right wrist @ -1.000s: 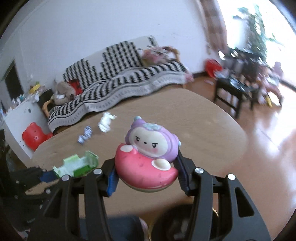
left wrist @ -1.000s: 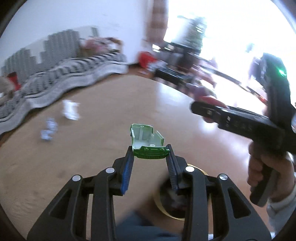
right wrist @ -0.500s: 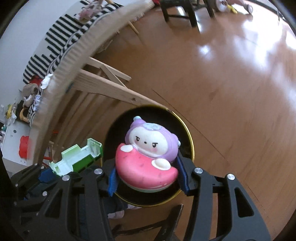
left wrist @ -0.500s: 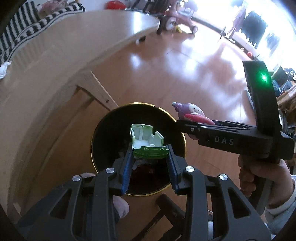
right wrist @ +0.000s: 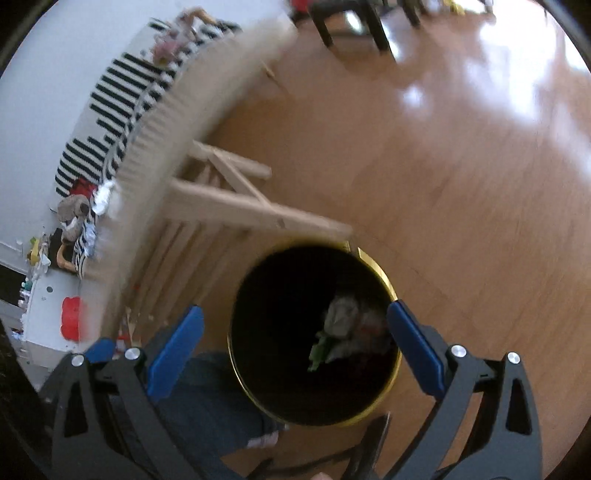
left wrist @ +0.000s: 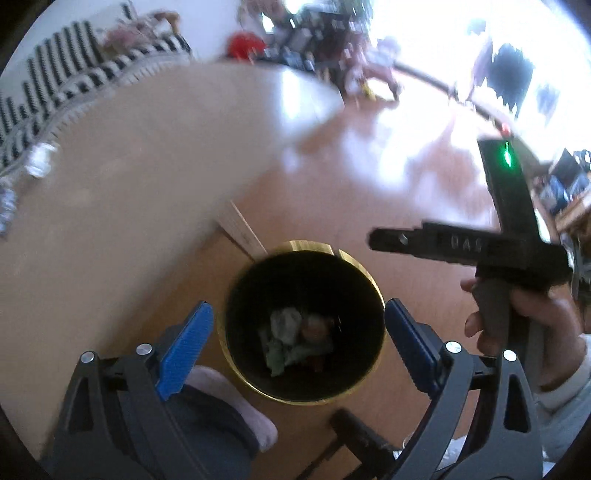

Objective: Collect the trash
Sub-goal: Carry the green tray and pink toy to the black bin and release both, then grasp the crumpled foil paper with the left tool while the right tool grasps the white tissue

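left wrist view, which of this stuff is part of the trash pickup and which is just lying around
Part of the job:
- gold-rimmed bin, trash in its bottom
- crumpled scraps on the table
- left claw and right claw, both opening, nothing between the pads

Just lying around:
- striped sofa
- wooden table
- dark side table

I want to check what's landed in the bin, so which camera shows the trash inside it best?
The left wrist view: it looks almost straight down into the bin, so the trash on the bottom shows whole. The right wrist view sees the pile at a slant, darker and partly behind a blue finger.
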A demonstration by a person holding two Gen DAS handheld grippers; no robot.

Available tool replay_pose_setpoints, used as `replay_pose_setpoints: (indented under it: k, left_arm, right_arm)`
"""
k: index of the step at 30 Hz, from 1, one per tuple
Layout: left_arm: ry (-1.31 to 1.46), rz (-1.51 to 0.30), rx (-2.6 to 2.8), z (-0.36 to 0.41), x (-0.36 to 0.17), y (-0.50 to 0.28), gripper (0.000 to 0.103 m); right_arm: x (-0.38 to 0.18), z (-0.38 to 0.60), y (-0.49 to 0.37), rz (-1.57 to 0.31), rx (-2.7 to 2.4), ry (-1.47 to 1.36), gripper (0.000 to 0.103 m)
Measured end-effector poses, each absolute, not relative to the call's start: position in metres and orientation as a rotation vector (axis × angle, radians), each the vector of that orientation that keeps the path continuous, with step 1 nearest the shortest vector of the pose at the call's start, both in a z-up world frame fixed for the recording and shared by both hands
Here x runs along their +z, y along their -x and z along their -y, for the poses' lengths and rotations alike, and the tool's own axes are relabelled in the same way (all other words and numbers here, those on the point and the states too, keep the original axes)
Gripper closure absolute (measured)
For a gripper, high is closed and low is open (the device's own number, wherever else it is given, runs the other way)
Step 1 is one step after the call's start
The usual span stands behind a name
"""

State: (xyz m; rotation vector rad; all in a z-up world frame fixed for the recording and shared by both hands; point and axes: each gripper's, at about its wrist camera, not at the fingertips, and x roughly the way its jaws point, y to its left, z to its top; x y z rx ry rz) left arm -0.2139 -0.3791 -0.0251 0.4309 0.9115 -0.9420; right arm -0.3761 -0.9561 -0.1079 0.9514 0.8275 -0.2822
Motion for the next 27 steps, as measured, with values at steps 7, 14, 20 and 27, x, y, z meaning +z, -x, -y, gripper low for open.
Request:
replay_pose_setpoints:
  k: [7, 14, 20, 27]
  left_arm:
    - [-0.365, -0.711, -0.657, 0.284, 0.046, 0.144, 0.007]
    - [-0.255, -0.812, -0.338, 0.188, 0.017, 0.032, 0.007]
    - [-0.202, -0.909, -0.278, 0.162, -0.012, -0.069, 0.007]
    - [-0.081, -0.953, -0.306, 0.161, -0.031, -0.137, 0.007]
  right_arm:
    - [-0.005, 0.901, 0.293, -0.656, -0.172, -0.625, 0.007]
    - [0.013, 0.831, 0.134, -0.855, 0.02, -0.464, 0.007]
    - [0.014, 0.777, 0.01, -0.9, -0.017, -0.316, 0.007]
    - [0.007, 0.746, -0.085, -0.897, -0.056, -0.242, 0.007]
